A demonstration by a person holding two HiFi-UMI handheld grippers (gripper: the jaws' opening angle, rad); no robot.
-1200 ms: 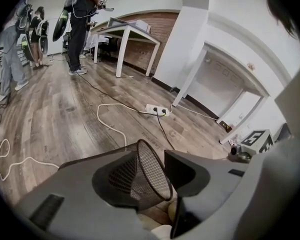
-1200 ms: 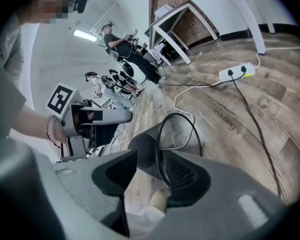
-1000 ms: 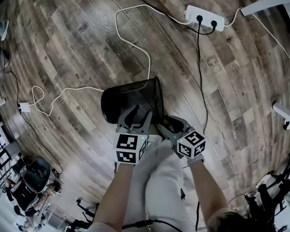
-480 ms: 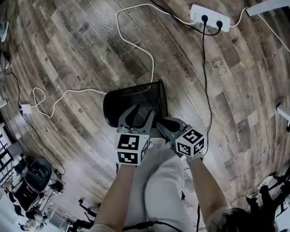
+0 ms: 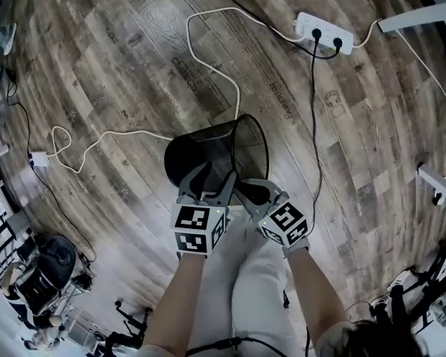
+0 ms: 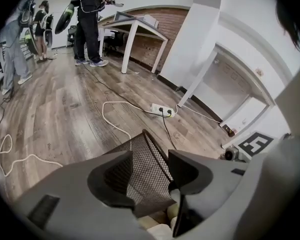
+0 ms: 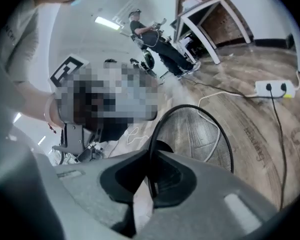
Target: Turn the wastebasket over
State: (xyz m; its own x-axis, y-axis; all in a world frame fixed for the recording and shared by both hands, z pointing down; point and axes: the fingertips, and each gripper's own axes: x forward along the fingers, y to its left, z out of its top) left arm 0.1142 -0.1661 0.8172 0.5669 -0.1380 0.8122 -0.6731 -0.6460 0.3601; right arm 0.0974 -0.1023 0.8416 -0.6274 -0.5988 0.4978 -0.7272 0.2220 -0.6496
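Black mesh wastebasket (image 5: 219, 155) leans tilted on the wooden floor (image 5: 111, 73) just in front of us.
We pinch its rim (image 7: 154, 134) with the right gripper (image 5: 247, 190), whose fingers have just been closing on it, to lever it over. The left gripper (image 5: 207, 178) has just been spreading its fingers, with the mesh wall loose between them, probably to regrip.

text: none legible | floor planks (image 5: 171, 73): faint print, perhaps lettering, too blurred to read
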